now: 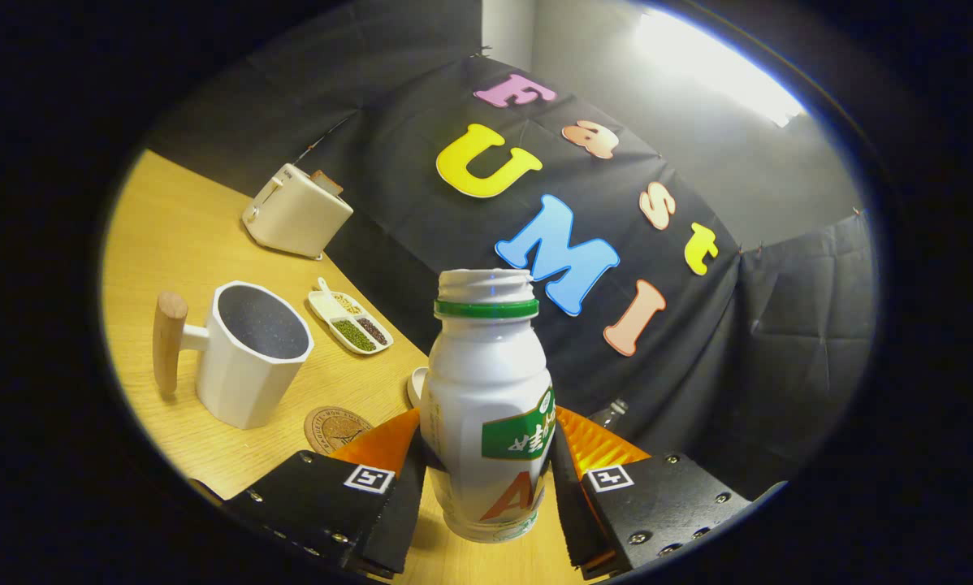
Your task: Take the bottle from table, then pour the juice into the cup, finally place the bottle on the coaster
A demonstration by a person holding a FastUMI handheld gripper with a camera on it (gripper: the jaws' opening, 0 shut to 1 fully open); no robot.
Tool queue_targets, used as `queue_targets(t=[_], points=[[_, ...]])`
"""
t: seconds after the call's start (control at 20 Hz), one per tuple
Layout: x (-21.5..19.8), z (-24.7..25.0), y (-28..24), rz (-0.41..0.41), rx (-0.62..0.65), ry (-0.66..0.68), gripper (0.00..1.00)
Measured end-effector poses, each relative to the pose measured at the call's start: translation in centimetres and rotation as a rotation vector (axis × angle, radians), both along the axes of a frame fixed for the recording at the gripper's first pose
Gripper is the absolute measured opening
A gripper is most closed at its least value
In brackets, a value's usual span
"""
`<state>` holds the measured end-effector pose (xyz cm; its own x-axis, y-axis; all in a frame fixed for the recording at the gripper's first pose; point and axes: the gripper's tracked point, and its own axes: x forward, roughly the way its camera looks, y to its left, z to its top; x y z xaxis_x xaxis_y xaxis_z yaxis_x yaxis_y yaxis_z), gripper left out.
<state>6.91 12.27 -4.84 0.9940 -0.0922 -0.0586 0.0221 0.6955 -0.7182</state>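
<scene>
Table (178,244): light wood surface, tilted in the gripper view, running from beside the fingers back to the black cloth wall.

Toaster (296,211): cream, at the far end of the table against the cloth wall, a slice of toast standing up out of its slot.

Bottle (488,406): white plastic drink bottle, open at the top, green ring under the threaded neck, green label band and an orange mark on the body. Stands upright along the fingers, between them, base low between the two finger blocks (whether lifted clear of the wood, cannot tell).

Gripper (486,455): clamped on the bottle, one finger pressed against each side of its lower body; square black-and-white marker on top of each finger block.

Cup (251,353): white faceted mug with a dark speckled inside, wooden peg handle sticking out on the side away from the bottle. Sits on the table to the left of the bottle, well apart from it, mouth open.

Divided dish (350,322): small white oblong tray just beyond the cup, compartments holding green, dark and pale grains, a white spoon at its far end.

Coaster (336,428): round, brown, patterned, flat on the table just beside the left finger, near the foot of the cup.

Small white object (416,383): partly hidden behind the bottle, too little visible to name.
</scene>
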Motion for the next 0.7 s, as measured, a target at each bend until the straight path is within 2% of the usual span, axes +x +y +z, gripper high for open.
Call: queue_targets(t=[0.7], points=[[1.4, 0.6, 3.0, 0.007, -0.416, -0.018, 0.71]])
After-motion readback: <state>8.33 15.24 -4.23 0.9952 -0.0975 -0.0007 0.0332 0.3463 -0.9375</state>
